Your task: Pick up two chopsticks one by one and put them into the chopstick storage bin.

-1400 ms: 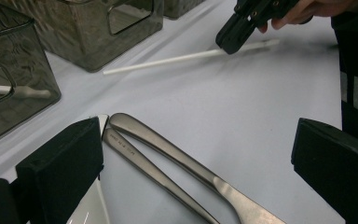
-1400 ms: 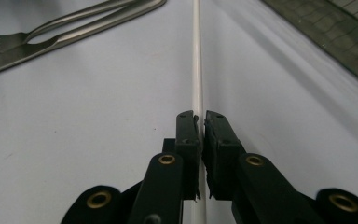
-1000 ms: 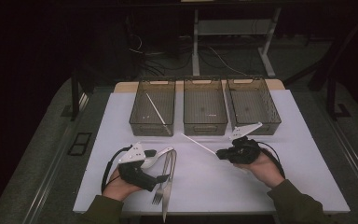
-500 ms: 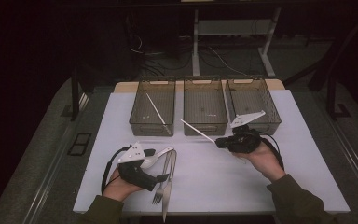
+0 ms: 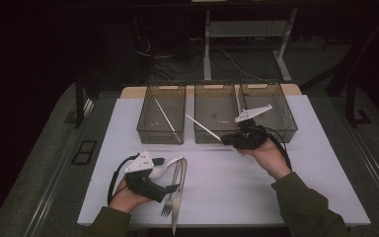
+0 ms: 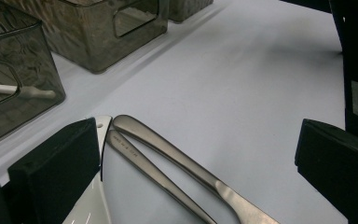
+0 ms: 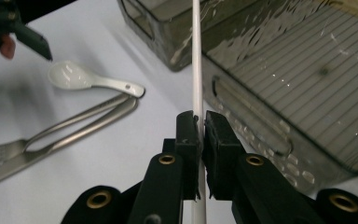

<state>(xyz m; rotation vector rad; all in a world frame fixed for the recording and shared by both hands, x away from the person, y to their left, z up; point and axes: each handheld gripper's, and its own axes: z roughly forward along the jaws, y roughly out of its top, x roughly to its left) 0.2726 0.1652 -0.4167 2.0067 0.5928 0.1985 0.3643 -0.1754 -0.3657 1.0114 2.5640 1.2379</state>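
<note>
Right gripper (image 7: pixel 200 122) clamps one thin white chopstick (image 7: pixel 196 56); left gripper (image 6: pixel 198 154) gapes beside fork (image 5: pixel 169 197), knife (image 5: pixel 177 197); three bins (image 5: pixel 162 129) ahead.

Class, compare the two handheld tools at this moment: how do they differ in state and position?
The left tool is open, low over the fork and knife; the right tool is shut on a white chopstick. The left sits near the table's front edge; the right reaches the middle bin. Both have black jaws.

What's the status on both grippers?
Right gripper shut on white chopstick, raised by the middle bin. Left gripper open over fork, knife, spoon. Nothing blocking.
</note>
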